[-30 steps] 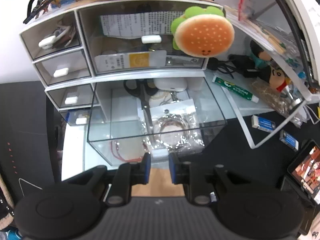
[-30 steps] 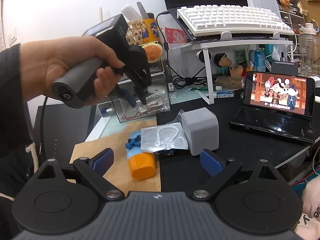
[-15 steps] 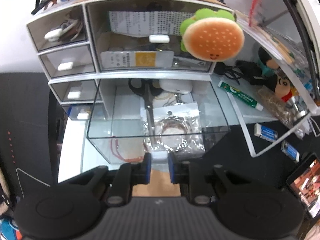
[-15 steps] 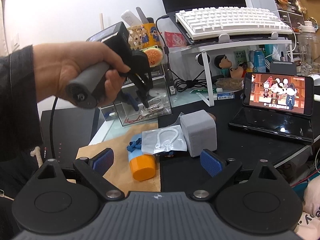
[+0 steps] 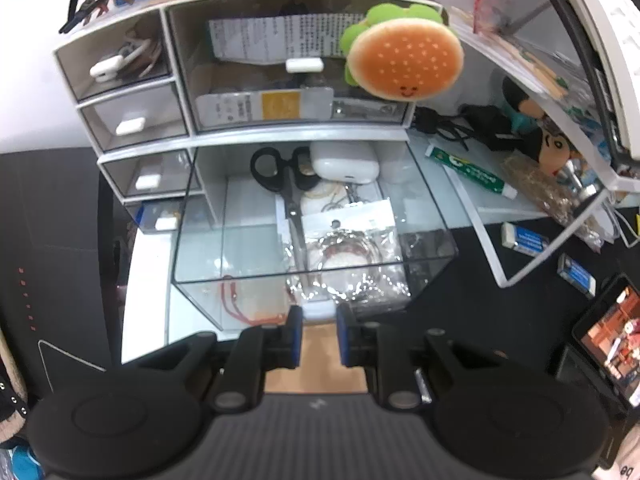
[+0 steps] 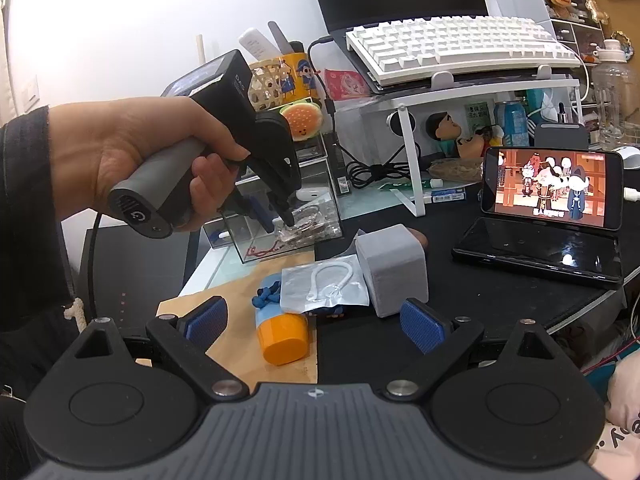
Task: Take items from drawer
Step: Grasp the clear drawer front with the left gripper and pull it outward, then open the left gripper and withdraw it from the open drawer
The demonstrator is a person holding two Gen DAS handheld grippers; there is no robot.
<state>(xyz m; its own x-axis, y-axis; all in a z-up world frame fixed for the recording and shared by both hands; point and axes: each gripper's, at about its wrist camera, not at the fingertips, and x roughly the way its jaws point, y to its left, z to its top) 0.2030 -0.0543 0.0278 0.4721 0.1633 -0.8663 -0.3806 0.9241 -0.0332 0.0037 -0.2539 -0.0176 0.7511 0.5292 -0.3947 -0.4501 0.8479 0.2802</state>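
A clear drawer [image 5: 240,248] stands pulled out of the white organiser [image 5: 280,132]. Inside lie black scissors [image 5: 276,176], a white earbud case [image 5: 344,162], a bagged bracelet [image 5: 348,240] and a red cord [image 5: 236,304]. My left gripper [image 5: 319,328] is shut on the drawer's white handle [image 5: 318,312]; in the right wrist view a hand [image 6: 132,160] holds that gripper [image 6: 280,220] at the drawer's front. My right gripper [image 6: 316,320] hangs open with nothing between its fingers, above an orange-capped bottle [image 6: 282,338], a foil pouch [image 6: 324,286] and a grey box [image 6: 392,276] on the desk.
A burger plush [image 5: 402,62] hangs in front of the organiser's upper drawer. Small drawers [image 5: 132,120] stack at its left. A white stand [image 6: 412,168] carries a keyboard [image 6: 460,44]; a phone [image 6: 552,188] stands propped at the right. A toothpaste tube [image 5: 468,170] lies beside the drawer.
The hand with my left gripper has shifted slightly right and down at the drawer's front, and its jaws have narrowed a touch on the handle. My right gripper has stayed put.
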